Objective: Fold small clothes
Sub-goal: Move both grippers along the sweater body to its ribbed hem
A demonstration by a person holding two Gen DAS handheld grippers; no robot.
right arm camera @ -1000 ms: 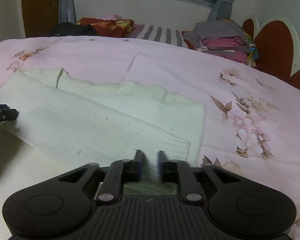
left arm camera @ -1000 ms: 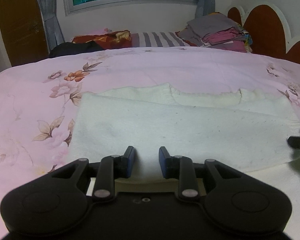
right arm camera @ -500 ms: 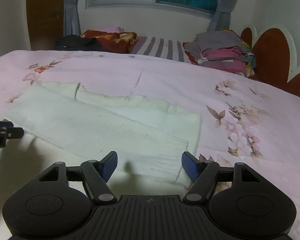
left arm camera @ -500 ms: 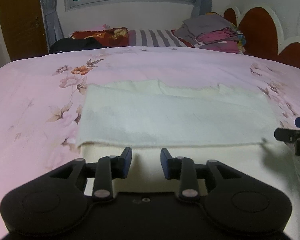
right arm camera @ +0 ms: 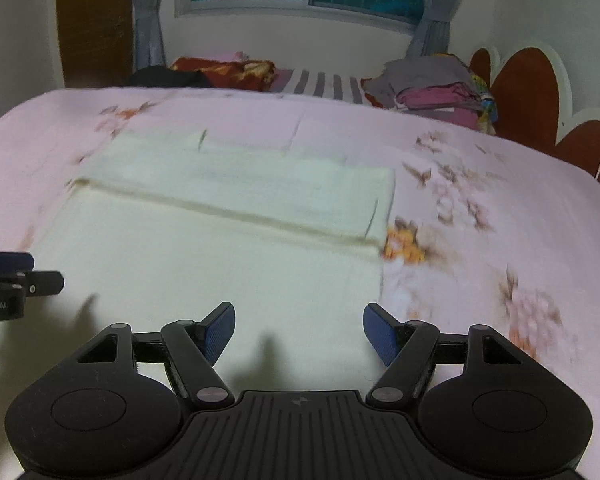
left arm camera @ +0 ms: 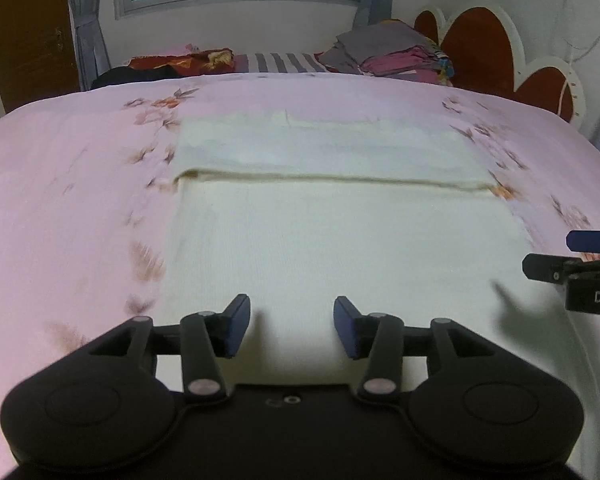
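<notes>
Left claw point(left arm camera: 291, 326) opening, nothing between its jaws; right claw point(right arm camera: 299, 334) spread wide and empty. Both above cream garment point(left arm camera: 340, 248), not touching.

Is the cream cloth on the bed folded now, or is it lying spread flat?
Partly folded: the cream cloth has its far part doubled over, ending in a raised straight edge across it.

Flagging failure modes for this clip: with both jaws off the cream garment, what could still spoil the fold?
The folded flap's edge runs slightly slanted, so another fold may come out crooked. The cream garment lies on a soft pink bedsheet; regrasping could pinch the sheet too. The left gripper, jaws opening, and right gripper hold nothing.
</notes>
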